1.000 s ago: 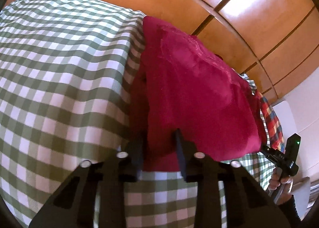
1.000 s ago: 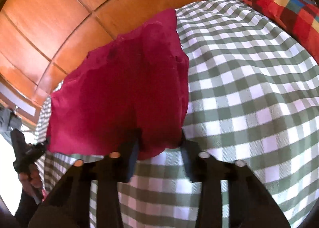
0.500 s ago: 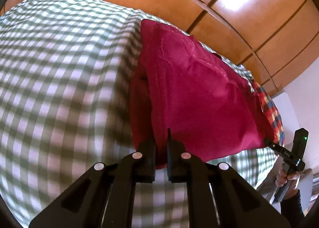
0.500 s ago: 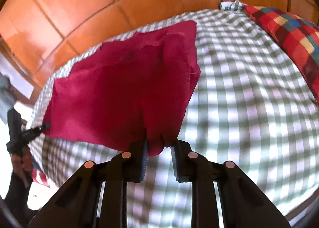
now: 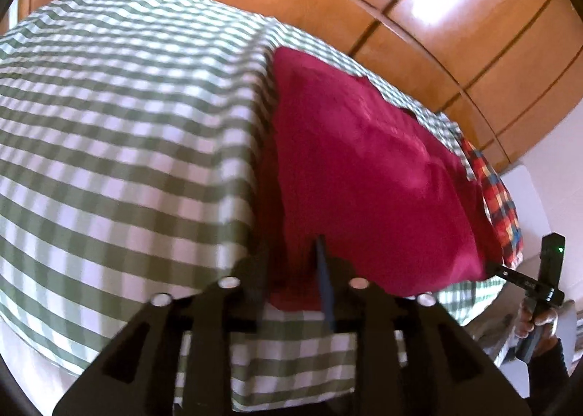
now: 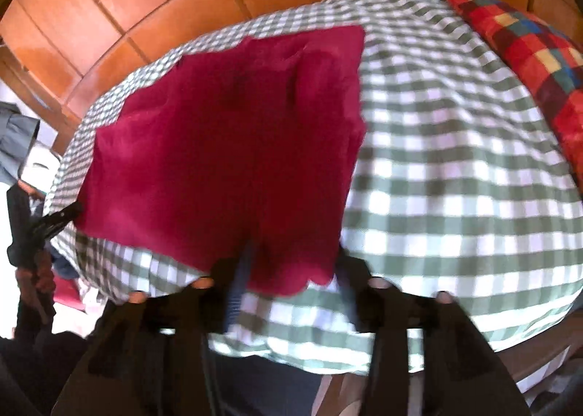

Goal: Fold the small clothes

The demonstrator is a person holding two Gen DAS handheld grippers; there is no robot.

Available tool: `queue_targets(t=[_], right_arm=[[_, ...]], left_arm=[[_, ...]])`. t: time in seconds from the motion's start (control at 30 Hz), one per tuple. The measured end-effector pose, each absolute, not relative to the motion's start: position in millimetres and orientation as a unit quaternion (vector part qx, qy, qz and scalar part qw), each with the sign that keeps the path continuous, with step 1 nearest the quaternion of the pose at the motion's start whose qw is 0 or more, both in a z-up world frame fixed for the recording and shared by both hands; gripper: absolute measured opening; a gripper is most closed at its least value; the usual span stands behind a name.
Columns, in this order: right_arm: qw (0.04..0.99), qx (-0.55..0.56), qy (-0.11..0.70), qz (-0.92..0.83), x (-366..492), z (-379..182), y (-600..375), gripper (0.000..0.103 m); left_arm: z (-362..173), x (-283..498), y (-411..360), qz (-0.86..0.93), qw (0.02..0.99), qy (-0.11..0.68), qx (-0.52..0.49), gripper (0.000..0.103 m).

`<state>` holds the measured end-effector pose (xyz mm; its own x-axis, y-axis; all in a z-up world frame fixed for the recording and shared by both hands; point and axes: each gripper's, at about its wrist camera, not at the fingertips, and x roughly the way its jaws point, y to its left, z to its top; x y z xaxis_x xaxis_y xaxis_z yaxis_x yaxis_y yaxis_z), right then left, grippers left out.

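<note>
A crimson garment [image 5: 364, 179] lies spread on the green-and-white checked cloth [image 5: 109, 161]. In the left wrist view my left gripper [image 5: 293, 270] straddles the garment's near left corner. Its jaws are opening and the fabric sits loose in the gap. In the right wrist view the garment [image 6: 226, 146] reaches down to my right gripper [image 6: 291, 270]. Those jaws are also opening, wide, with the scalloped near right corner between them and untouched. Each view shows the other gripper at the garment's far corner: the right gripper [image 5: 524, 281] and the left gripper [image 6: 54, 223].
A bright multicoloured check pillow [image 6: 528, 51] lies at the right end of the checked cloth [image 6: 455, 179]. Orange-brown wooden panels [image 5: 437, 15] rise behind. A hand [image 5: 535, 321] holds the right gripper's handle. The cloth's near edge drops off just below both grippers.
Half a second ago both grippers were pinched on the garment's near edge; now both pairs of jaws have parted. The garment has settled flatter on the checked cloth.
</note>
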<state>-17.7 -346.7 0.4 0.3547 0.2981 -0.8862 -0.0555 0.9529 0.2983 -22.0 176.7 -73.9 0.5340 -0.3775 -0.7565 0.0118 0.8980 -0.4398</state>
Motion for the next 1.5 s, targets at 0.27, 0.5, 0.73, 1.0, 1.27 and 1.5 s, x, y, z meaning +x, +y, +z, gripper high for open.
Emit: queue_targets(t=[0.27,0.5,0.73,1.0,1.27,1.5], right_arm=[[0.835,0.105,0.536,0.07,15,14,-344,0.055],[0.834,0.1,0.54,0.048,30,11,-329,0.055],[0.834,0.088,0.544,0.038,35,11,-324,0.055],[0.83,0.089,0.55,0.026,36,5,-327,0.055],[0.832,0.099,0.545,0.019,36,5,-334,0.055],[0.833,0.104,0.543,0.017,36,2,-337,0.055]], left_arm=[[-54,-13,192,-0.053,0.889,0.42,-0.174,0.037],[-54,-5,200,-0.033,0.891,0.414,-0.185,0.038],[-58,-9,206,-0.024,0.892,0.411,-0.188,0.041],[-53,-9,208,-0.016,0.897,0.402,-0.182,0.048],[-35,-5,204,-0.016,0.907,0.386,-0.168,0.05],[-28,5,192,-0.02,0.912,0.383,-0.147,0.056]])
